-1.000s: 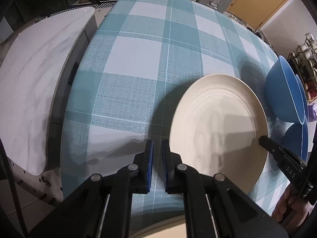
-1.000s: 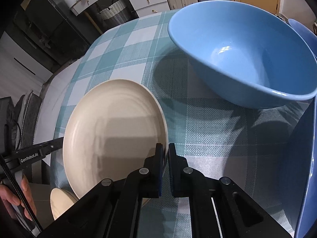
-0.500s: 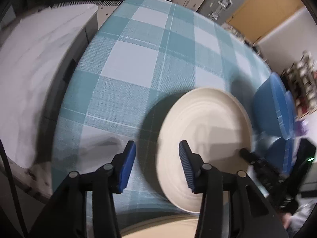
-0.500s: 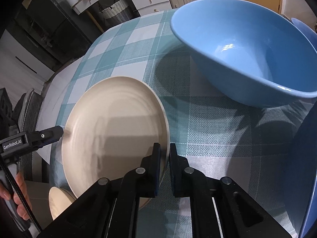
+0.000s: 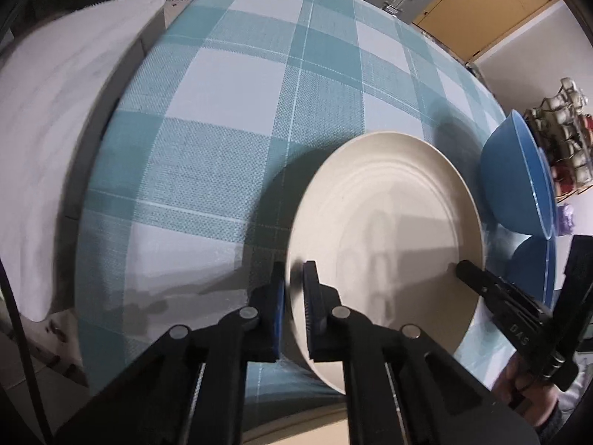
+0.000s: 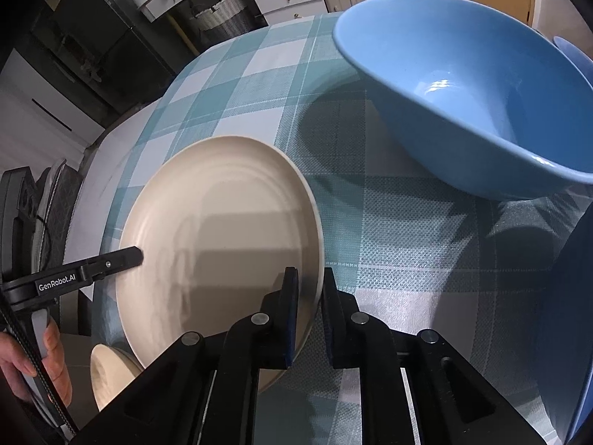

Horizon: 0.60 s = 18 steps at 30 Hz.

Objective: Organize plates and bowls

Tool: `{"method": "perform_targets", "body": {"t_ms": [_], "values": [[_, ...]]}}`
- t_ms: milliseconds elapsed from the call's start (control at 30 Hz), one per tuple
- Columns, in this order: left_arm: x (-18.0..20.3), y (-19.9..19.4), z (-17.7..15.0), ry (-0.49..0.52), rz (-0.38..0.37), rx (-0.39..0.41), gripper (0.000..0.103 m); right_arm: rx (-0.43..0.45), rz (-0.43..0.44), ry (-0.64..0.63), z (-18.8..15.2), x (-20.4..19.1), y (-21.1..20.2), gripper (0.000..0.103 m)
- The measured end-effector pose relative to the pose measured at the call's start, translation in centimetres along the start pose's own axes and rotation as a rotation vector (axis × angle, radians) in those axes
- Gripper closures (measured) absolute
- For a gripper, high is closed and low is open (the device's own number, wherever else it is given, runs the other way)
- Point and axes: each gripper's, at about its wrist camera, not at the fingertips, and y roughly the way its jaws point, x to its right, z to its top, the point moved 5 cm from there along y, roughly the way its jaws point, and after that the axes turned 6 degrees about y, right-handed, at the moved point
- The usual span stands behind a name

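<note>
While the left wrist view shows the left tool (image 5: 292, 300), just closed, clamping the cream plate (image 5: 385, 244) at its lower-left rim, lower centre, blue bowls (image 5: 519, 181) sit edge-on at right. Right wrist view: right tool (image 6: 307, 296) pinches the plate's right rim, easing slightly; bowl interior fills upper right above checked surface (image 6: 259, 85).

Both grippers were matte black, built of angular linkage arms pinned with round silver-grey screw heads. The left gripper (image 5: 293, 309) carried blue ribbed pads (image 5: 277, 319) on the inner faces of its fingers, and white "GenRobot.AI" lettering ran along its side in the right wrist view. The right gripper (image 6: 307, 319) had the same dark blue pads (image 6: 292, 328) and pale embossed letters on one finger. A black ribbed cable (image 6: 35, 363) crossed the person's hand (image 6: 44, 367) at the left gripper's handle.
</note>
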Motion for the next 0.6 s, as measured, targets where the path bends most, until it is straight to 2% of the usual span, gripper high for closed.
{"method": "perform_targets", "body": {"t_ms": [367,600], "values": [[1.2,-1.6,0.7,0.027,0.014,0.028,0.097,0.05,0.016,0.05,0.5,0.4,-1.7,0.094],[1.1,-3.3,0.8,0.005,-0.032,0.052,0.097,0.077,0.044,0.064,1.0,0.4,-3.5,0.094]]}}
